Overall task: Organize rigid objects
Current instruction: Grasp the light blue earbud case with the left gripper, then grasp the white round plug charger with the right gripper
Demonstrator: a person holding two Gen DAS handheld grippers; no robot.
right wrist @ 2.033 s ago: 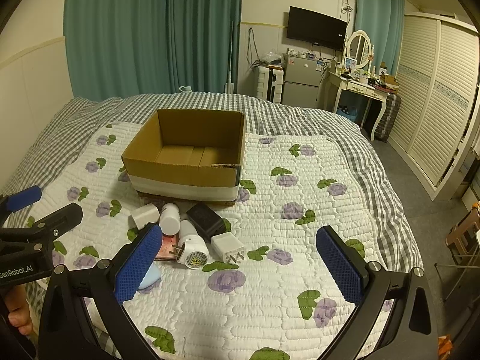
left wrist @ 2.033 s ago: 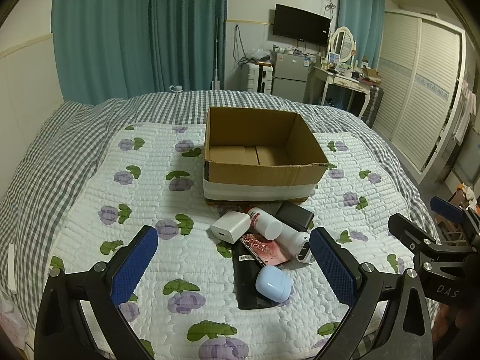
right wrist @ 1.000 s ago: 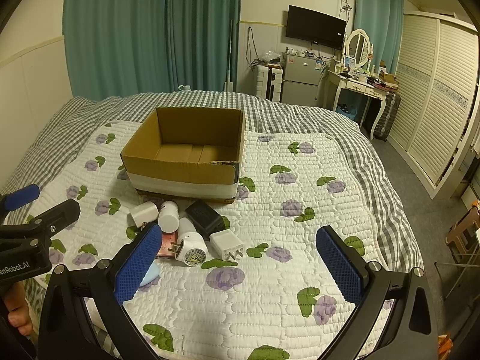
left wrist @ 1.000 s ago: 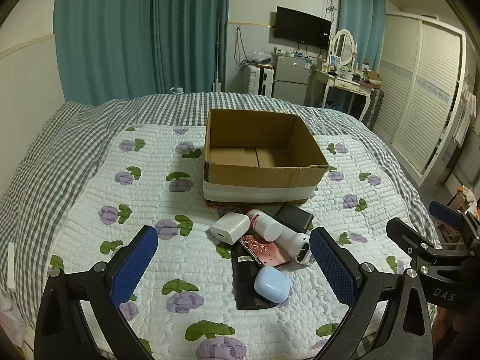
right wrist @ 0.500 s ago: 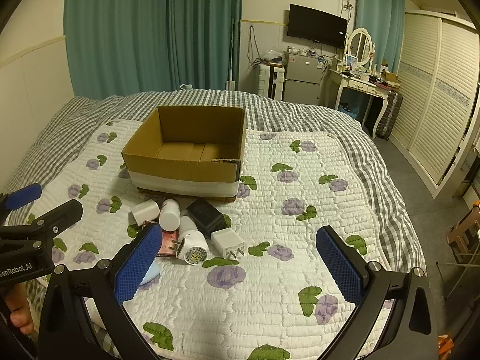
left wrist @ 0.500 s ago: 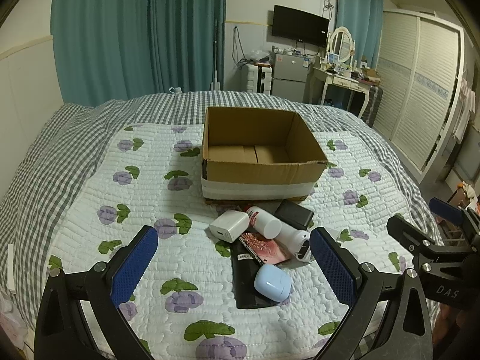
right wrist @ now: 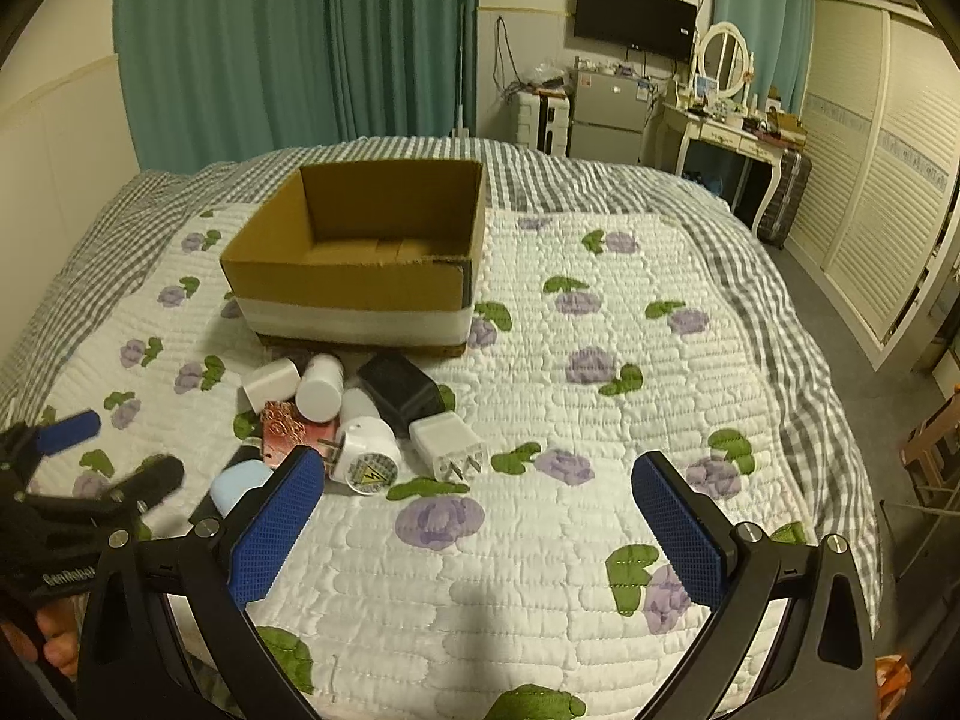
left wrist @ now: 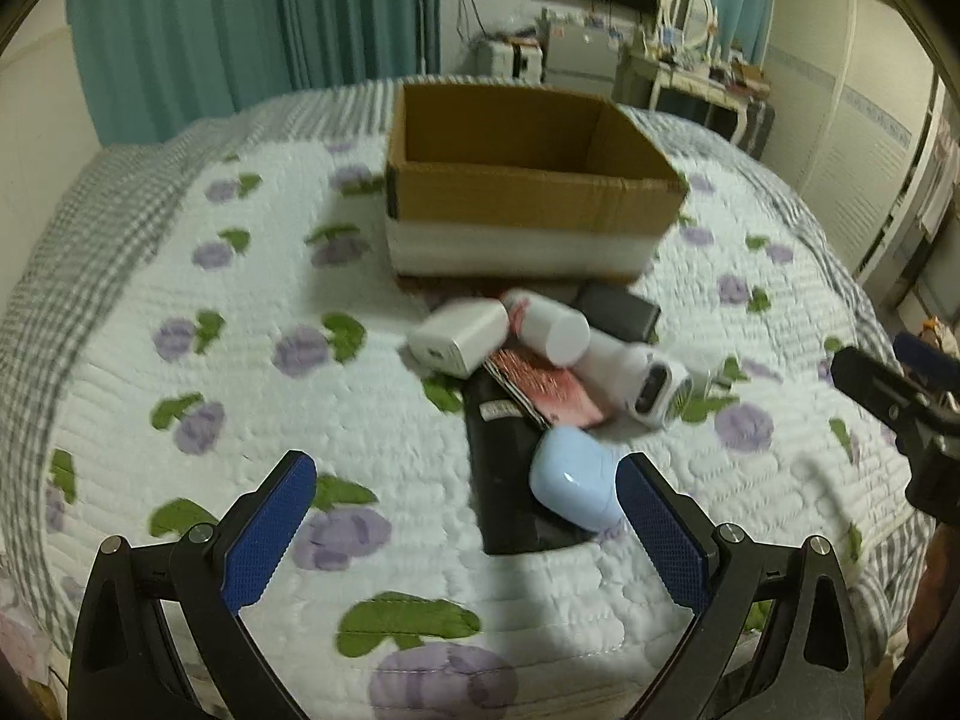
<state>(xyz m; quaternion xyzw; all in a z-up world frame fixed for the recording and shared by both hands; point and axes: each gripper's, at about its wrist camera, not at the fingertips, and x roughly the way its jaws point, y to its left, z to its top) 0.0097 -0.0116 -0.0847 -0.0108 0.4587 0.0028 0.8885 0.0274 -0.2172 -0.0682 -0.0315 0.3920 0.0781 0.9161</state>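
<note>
An open cardboard box (left wrist: 528,192) (right wrist: 360,276) stands on the bed. In front of it lies a pile: a white charger (left wrist: 459,336), a white bottle (left wrist: 549,321), a black adapter (left wrist: 618,309), a pink card (left wrist: 540,387), a black flat device (left wrist: 504,480), a pale blue case (left wrist: 573,486) and white plugs (right wrist: 366,450) (right wrist: 447,444). My left gripper (left wrist: 465,531) is open and empty, low over the quilt, with the blue case by its right finger. My right gripper (right wrist: 477,531) is open and empty, to the right of the pile.
The bed carries a white flowered quilt (right wrist: 600,420) over a grey checked cover. Teal curtains (right wrist: 270,48) hang behind. A dressing table (right wrist: 720,126), a small fridge (right wrist: 606,114) and white wardrobes (right wrist: 870,180) stand at the right, past the bed edge.
My left gripper has moved forward and down toward the pile, so the blue case now lies close to its fingers. My right gripper has moved slightly closer to the pile.
</note>
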